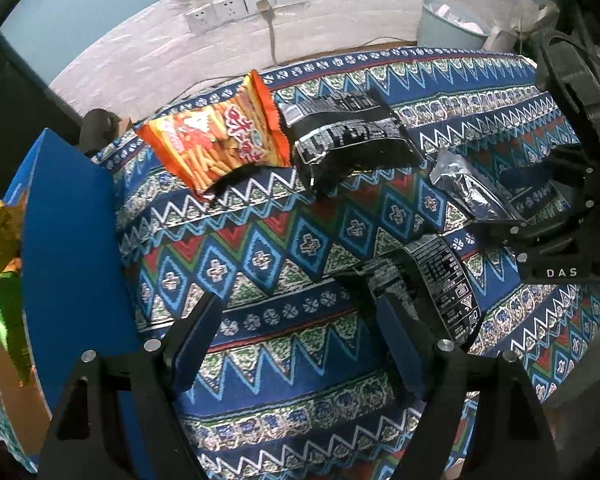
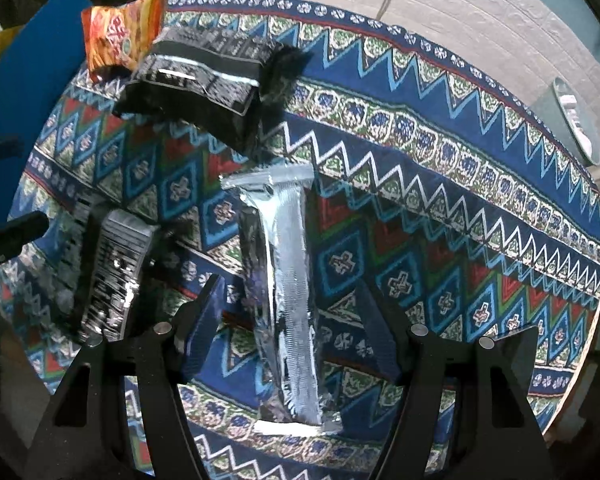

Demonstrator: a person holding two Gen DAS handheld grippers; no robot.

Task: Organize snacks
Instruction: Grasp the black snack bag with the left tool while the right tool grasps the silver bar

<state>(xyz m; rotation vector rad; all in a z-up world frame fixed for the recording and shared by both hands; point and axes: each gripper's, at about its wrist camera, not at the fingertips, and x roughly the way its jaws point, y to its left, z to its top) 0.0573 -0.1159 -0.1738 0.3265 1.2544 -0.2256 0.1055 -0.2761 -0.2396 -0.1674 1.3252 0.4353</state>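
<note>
A: Where are we?
B: Four packets lie loose on the table; our right hand-held gripper straddles the silver packet, jaws apart, left hand-held gripper open, empty

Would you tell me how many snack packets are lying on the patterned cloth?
4: an orange packet, a black packet beside it, a silver packet between the right gripper's open jaws, another black packet. The box may hide more.
</note>
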